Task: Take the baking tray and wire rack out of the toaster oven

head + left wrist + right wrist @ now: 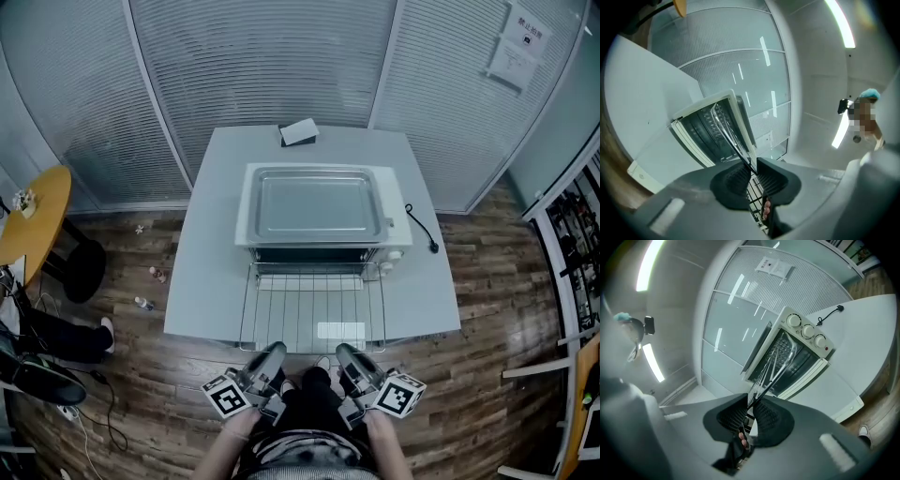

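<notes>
The wire rack (314,314) is thin, bright, glossy metal rod. The baking tray (317,204) is sheet metal with a dull satin finish. The toaster oven (401,225) casing is smooth and white. The tabletop (202,281) is smooth, pale and matt. The floor (487,375) is wood plank. The pads (733,180) of the left tongs (752,169) and the right tongs (751,411) are black, ribbed and matt.

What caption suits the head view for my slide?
Left tongs and right tongs hold the wire rack by its front edge before the toaster oven, with the baking tray on its top.

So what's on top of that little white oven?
A shallow metal baking tray lies flat there, empty, covering most of the oven top. The surface under the tray is hidden.
</notes>
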A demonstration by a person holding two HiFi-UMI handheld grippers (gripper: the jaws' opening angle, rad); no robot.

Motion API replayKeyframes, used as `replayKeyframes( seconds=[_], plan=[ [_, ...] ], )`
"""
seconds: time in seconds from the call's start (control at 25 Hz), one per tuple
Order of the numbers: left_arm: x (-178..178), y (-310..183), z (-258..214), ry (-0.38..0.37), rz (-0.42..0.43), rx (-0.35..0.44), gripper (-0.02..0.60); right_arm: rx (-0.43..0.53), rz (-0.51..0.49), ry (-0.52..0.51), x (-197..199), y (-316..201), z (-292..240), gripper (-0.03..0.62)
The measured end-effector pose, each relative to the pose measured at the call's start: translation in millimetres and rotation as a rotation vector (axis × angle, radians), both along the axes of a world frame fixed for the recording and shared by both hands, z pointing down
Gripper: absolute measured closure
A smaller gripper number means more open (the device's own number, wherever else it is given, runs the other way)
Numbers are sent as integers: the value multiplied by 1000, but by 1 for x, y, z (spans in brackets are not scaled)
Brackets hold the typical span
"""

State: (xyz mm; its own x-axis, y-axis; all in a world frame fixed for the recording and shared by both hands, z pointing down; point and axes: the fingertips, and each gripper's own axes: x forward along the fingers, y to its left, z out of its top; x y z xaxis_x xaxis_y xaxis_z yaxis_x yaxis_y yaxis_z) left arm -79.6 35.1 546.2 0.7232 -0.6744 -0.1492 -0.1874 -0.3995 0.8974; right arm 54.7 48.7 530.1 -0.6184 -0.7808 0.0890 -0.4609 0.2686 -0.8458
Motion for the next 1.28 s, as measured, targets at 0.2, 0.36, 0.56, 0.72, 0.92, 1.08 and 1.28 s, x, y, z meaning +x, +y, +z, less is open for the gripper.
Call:
replayKeyframes(
  seconds=[0.2, 0.36, 0.56, 0.72, 0.92, 1.08, 1.28],
  plan=[
    [-1, 13, -19, -35, 4, 76, 538, 48, -19, 4, 1, 9, -18, 554],
    [-2, 11, -42, -76, -5, 132, 538, 90, -30, -21, 1, 6, -35, 551],
    [-1, -3, -67, -87, -12, 205, 538, 155, -35, -43, 3, -10, -58, 553],
    [5, -25, -71, -76, -25, 189, 538, 157, -37, -37, 8, -31, -63, 553],
    [15, -51, -71, -75, -30, 151, 538, 132, -30, -55, 19, -57, -63, 553],
    [17, -79, -74, -44, -46, 120, 538, 102, -26, -86, 21, -85, -61, 551],
    [22, -112, -77, -56, -57, 93, 538, 107, -41, -105, 24, -119, -67, 551]
  ],
)
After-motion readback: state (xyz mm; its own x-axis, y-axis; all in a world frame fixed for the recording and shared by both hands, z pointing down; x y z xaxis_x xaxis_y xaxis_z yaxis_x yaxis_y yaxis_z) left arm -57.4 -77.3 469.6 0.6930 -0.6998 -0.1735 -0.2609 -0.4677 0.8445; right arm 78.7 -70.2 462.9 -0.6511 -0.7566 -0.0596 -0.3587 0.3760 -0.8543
